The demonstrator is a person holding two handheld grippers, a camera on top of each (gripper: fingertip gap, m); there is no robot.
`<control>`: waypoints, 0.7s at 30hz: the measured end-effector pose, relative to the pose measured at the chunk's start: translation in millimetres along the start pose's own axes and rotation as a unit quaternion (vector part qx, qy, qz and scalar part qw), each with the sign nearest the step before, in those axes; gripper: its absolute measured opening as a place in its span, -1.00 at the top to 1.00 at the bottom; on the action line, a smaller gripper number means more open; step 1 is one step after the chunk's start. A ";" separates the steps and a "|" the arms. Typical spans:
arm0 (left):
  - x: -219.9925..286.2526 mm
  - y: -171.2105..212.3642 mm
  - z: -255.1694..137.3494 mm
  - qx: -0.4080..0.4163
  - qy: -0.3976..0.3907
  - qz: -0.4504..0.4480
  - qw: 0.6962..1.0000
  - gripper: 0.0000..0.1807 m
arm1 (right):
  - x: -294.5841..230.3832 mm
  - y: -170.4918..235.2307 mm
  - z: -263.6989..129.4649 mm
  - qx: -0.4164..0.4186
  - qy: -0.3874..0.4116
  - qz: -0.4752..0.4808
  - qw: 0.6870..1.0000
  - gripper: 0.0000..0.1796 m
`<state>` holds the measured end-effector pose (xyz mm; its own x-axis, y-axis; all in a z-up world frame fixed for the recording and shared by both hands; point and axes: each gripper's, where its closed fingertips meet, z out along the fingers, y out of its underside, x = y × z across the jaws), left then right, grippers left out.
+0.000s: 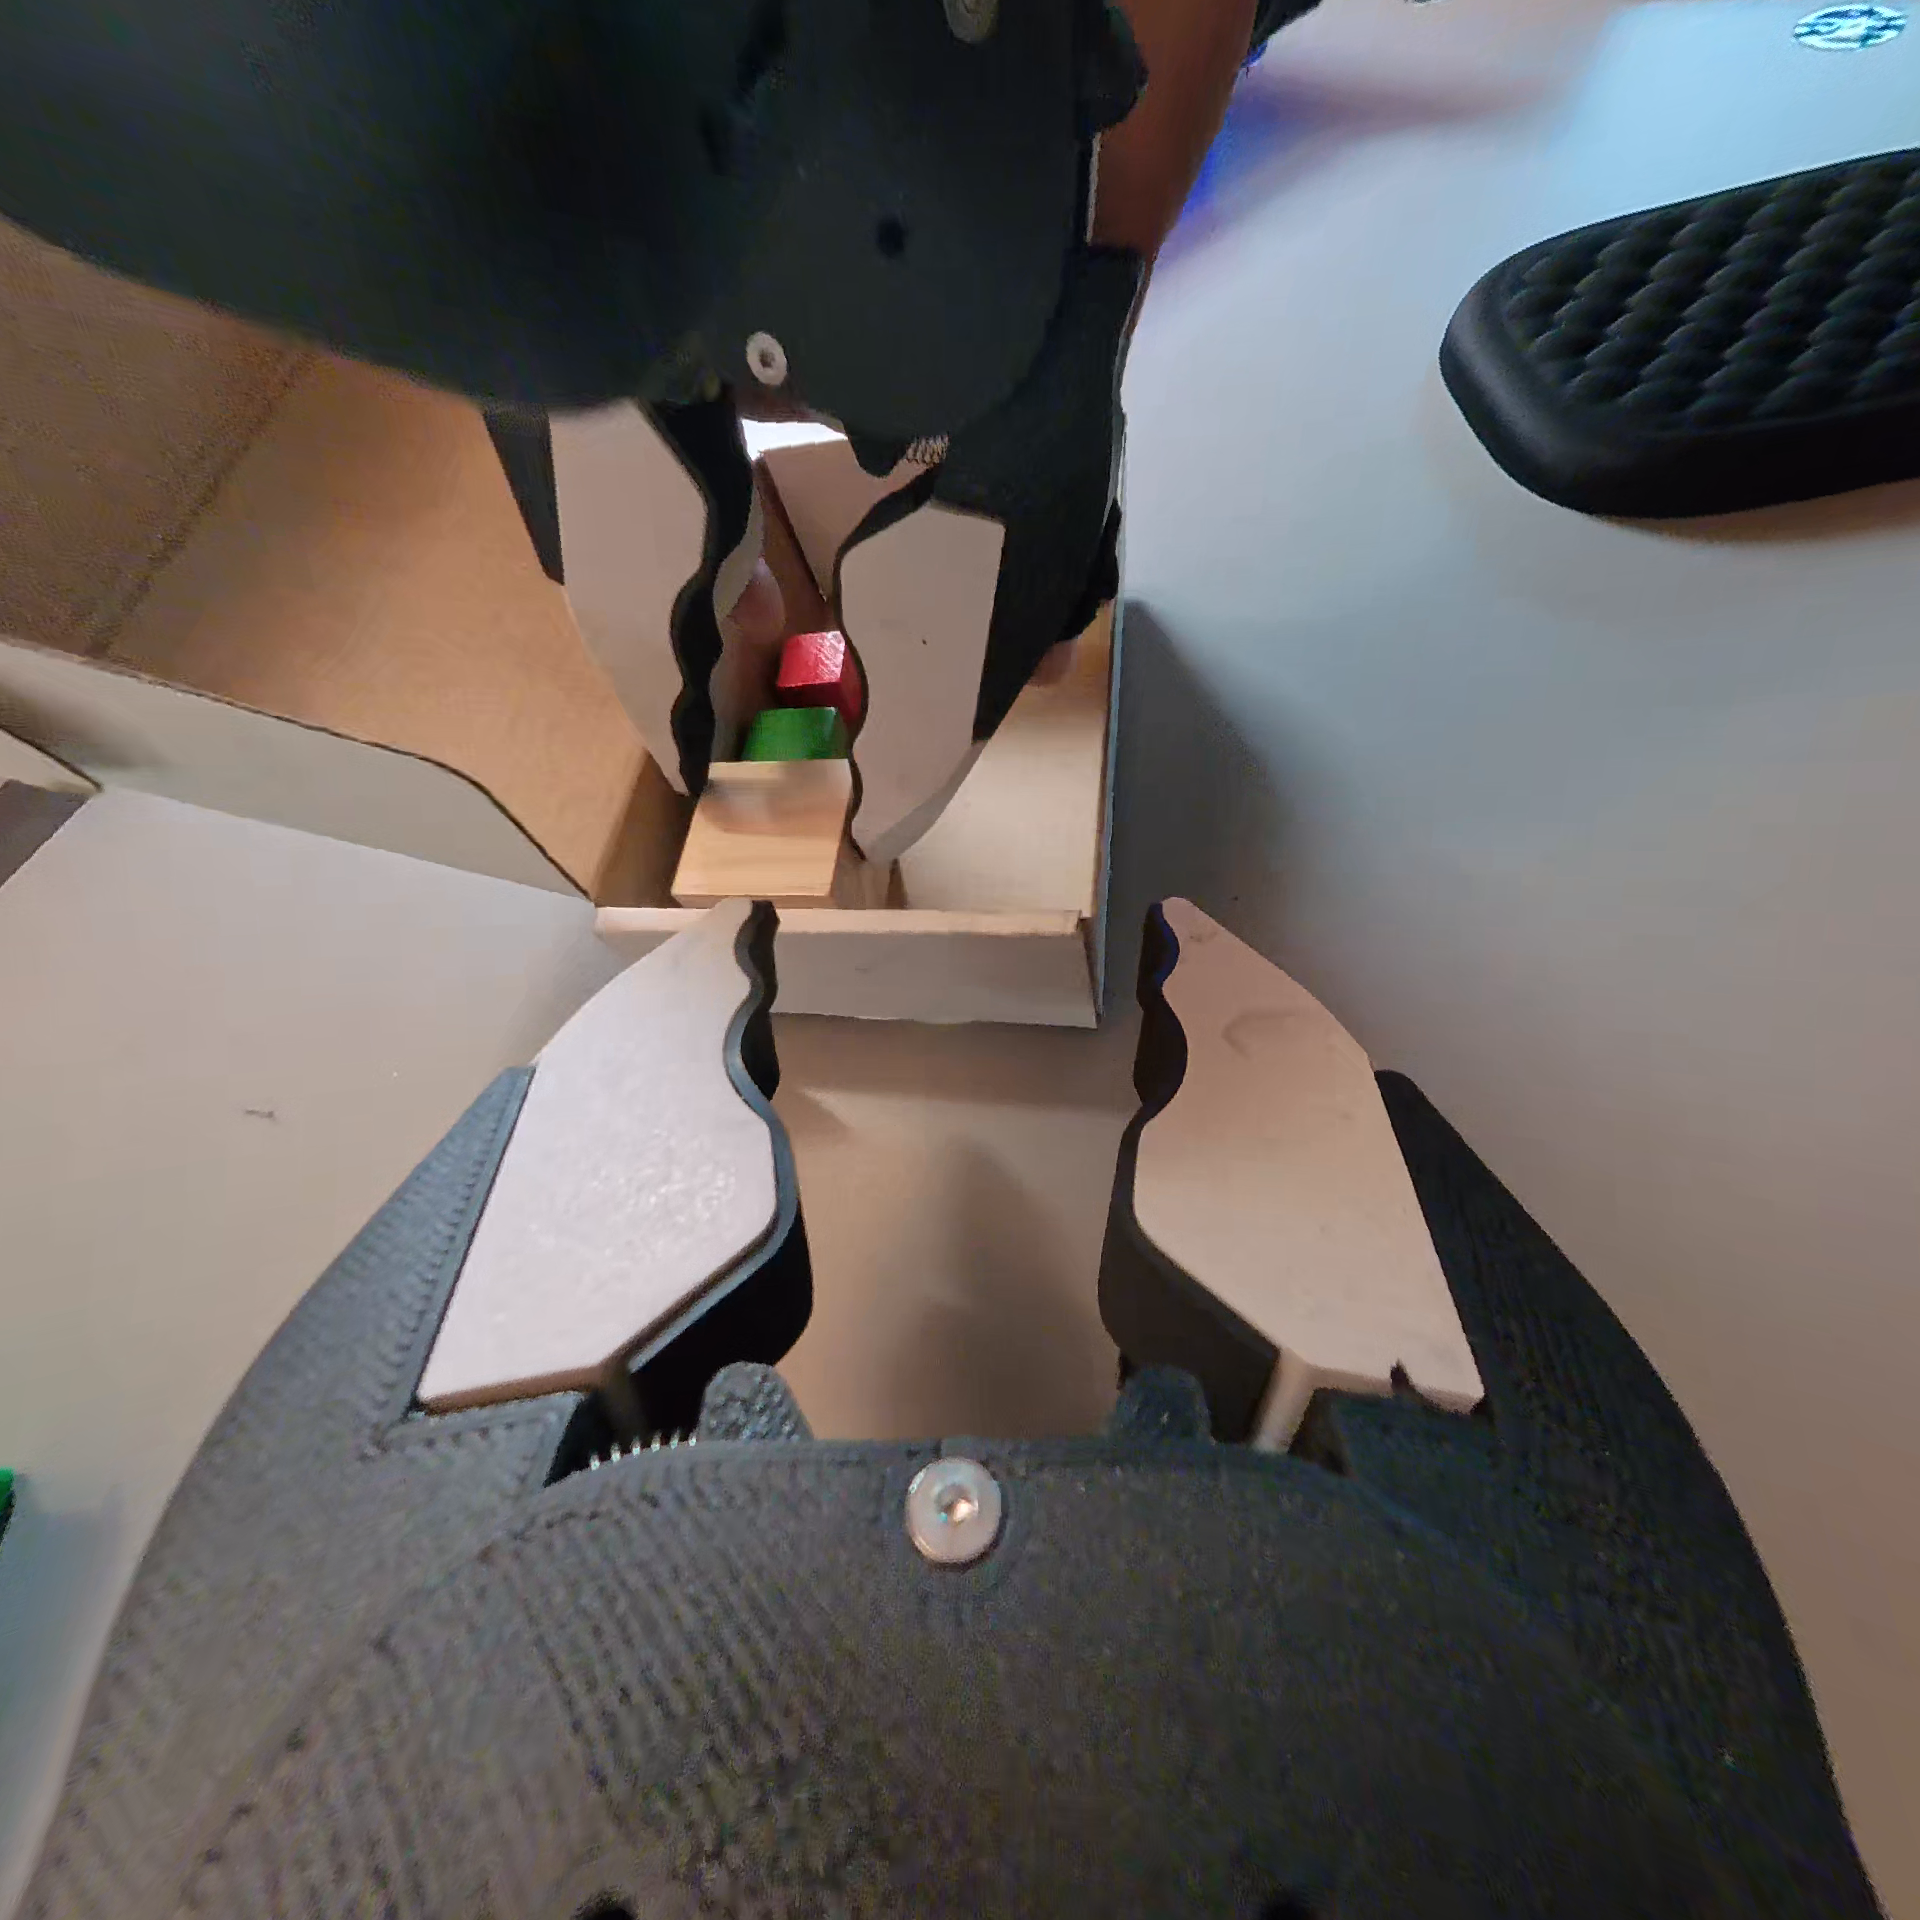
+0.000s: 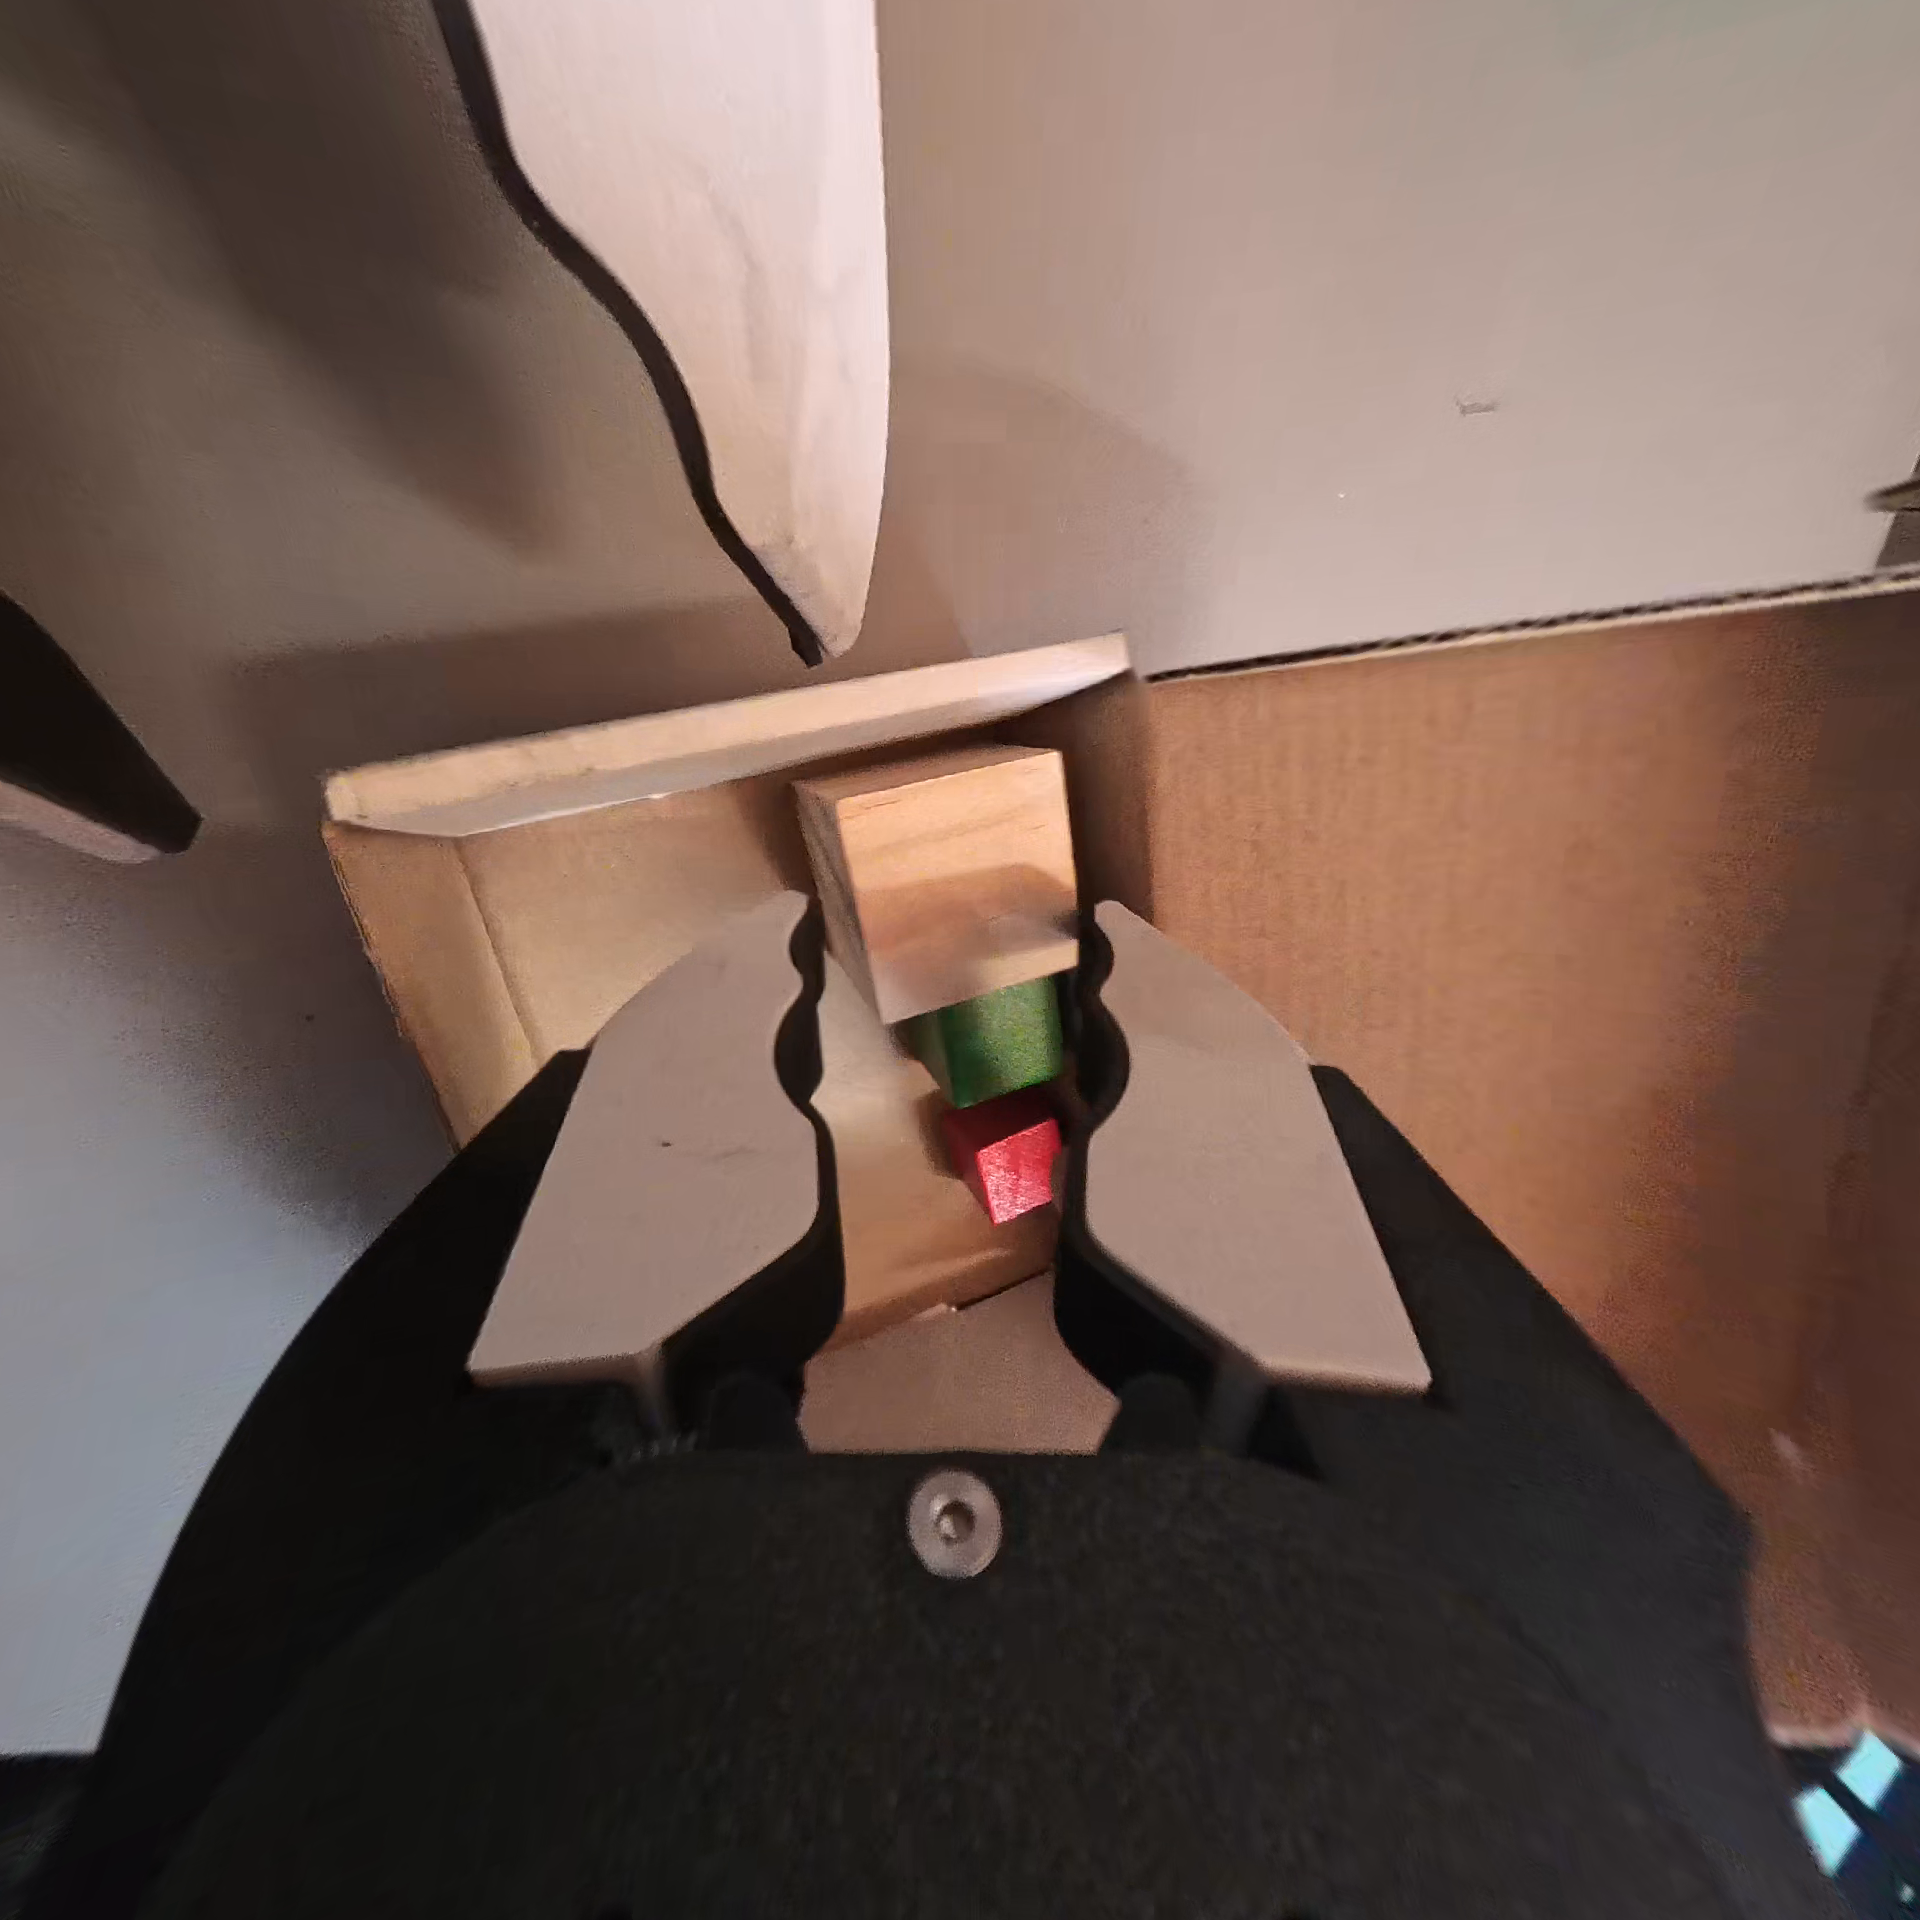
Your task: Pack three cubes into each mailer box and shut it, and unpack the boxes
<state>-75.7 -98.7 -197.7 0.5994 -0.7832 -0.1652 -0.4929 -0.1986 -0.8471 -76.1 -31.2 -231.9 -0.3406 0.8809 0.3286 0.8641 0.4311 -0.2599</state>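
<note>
I'm looking at the open mailer box (image 1: 935, 966) sitting on the white table (image 1: 1455, 831), with its brown cardboard lid (image 2: 1455, 935) folded back flat. My right gripper (image 2: 945, 925) is reaching down into the box from above. Its jaws are sitting a cube's width apart around the natural wood cube (image 2: 935, 831). From the right wrist view the cube looks like it's touching the one finger and sitting a hair off the other, but the frame is blurry right there, so I can't tell if it's actually pinching or just framing it.

The wood cube is sitting at the end of the box nearest my left gripper (image 1: 956, 914), up against the box wall. Right behind it the green cube (image 2: 997, 1039) is lined up, and the red cube (image 2: 1013, 1164) is lying just past that, so all three are in a row along one side of the box.

My left gripper is hanging just outside the box's short end wall with its jaws spread wide and nothing between them. One fingertip is almost at the wall's top edge.

Off to the side there's a black textured pad (image 1: 1704, 343) lying on the table, well away from the box.
</note>
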 end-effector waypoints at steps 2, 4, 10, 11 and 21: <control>1.2 0.5 1.1 -0.001 0.002 0.002 1.000 0.27 | -0.9 -0.7 -1.1 0.007 -0.005 0.010 1.000 0.53; 3.0 2.9 3.8 -0.008 0.000 0.011 1.000 0.30 | -1.3 -0.6 -1.2 0.011 -0.001 0.013 1.000 0.53; 3.7 7.8 13.9 -0.018 -0.021 0.047 0.999 0.40 | -4.8 -0.7 -2.2 0.006 0.001 0.016 1.000 0.53; 3.7 7.8 13.9 -0.018 -0.020 0.046 0.999 0.40 | -5.1 -0.6 -2.3 0.006 0.001 0.018 1.000 0.53; 4.6 8.5 13.6 -0.020 -0.021 0.059 0.998 0.44 | -24.8 2.3 -13.2 0.015 -0.060 0.005 0.998 0.53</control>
<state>-68.6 -96.0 -212.6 0.5609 -0.7777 -0.2839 -0.5860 -0.1307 -0.7997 -60.8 -54.7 -228.7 -0.3759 0.9014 0.2150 0.8564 0.4266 -0.2907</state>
